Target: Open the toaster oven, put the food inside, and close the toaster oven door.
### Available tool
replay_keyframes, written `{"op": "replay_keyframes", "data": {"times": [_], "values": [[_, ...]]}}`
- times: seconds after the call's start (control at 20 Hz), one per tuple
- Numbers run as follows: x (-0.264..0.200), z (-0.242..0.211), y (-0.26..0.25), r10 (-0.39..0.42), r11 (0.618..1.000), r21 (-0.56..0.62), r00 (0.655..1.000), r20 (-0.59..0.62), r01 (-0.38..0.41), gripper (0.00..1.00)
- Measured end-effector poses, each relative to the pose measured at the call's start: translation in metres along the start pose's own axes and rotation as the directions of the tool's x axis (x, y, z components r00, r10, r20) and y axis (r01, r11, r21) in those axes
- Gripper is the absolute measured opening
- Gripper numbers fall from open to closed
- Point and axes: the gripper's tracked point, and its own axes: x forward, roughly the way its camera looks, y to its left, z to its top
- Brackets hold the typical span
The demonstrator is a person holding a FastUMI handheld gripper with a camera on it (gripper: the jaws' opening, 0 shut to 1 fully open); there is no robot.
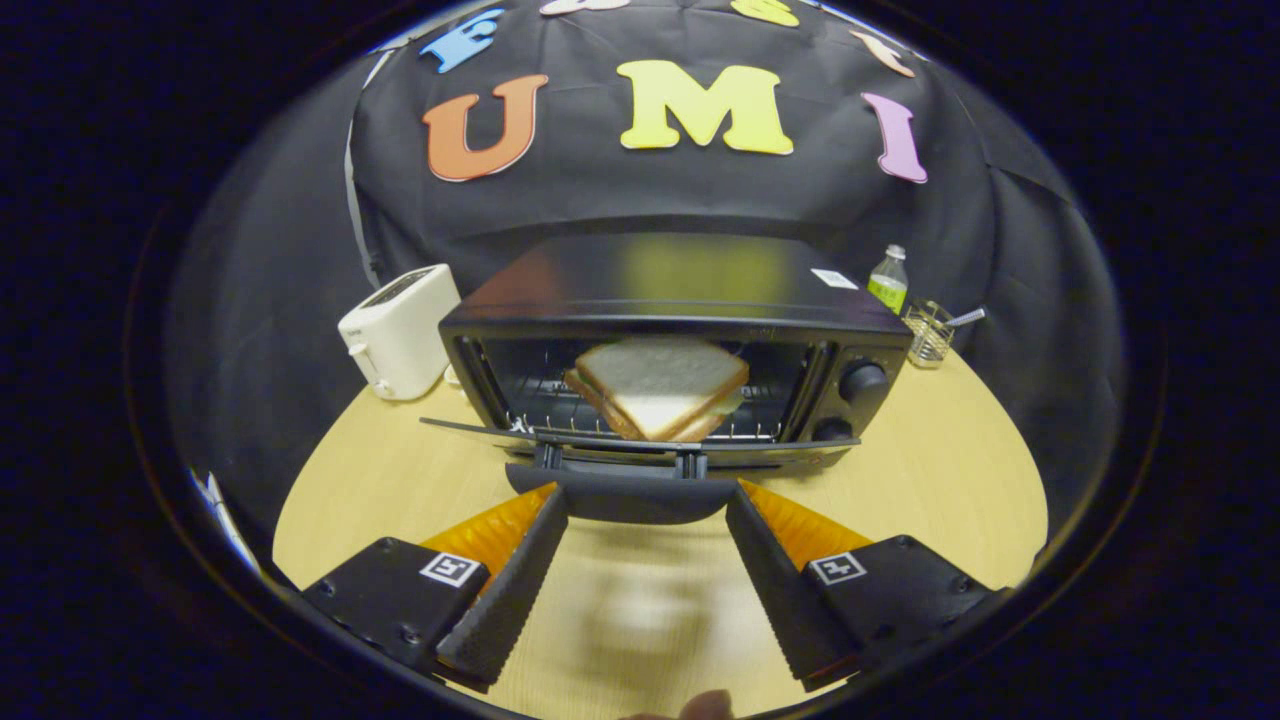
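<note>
The toaster oven (pixel 672 345) is seen on a round wooden table (pixel 940 480), and its door (pixel 620 462) is folded all the way down, so the inside can be looked into. The sandwich (pixel 660 385) is already laid on the wire rack inside, in the middle, where heat could reach it from both sides. The gripper (pixel 646 520) is held low and level in front of the door, and its fingers are spread wide apart, with nothing pinched between them. The dark door handle (pixel 622 497) is found just ahead of the fingertips and between them; it cannot be told if it is touched. The gripper seems to be placed this way so that the door can be pushed up from below and shut, which is judged to be the last step left. A white toaster (pixel 400 330) is stood beside the oven on one side, and a small bottle (pixel 888 280) and a glass cup (pixel 930 332) are kept on the other side, well out of the door's way.
</note>
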Motion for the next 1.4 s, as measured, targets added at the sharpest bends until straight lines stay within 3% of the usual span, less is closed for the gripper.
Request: {"op": "replay_keyframes", "data": {"times": [0.4,0.9,1.2,1.4], "values": [[-0.056,0.071,0.004,-0.019,0.999,0.038,0.989,0.143,0.014,1.00],[-0.228,0.143,0.004,-0.064,0.998,0.035,0.911,0.407,0.054,1.00],[-0.302,0.140,0.019,-0.075,0.997,0.068,0.873,0.481,0.048,1.00],[-0.324,0.120,0.024,-0.073,0.997,0.058,0.861,0.504,0.051,1.00]]}}
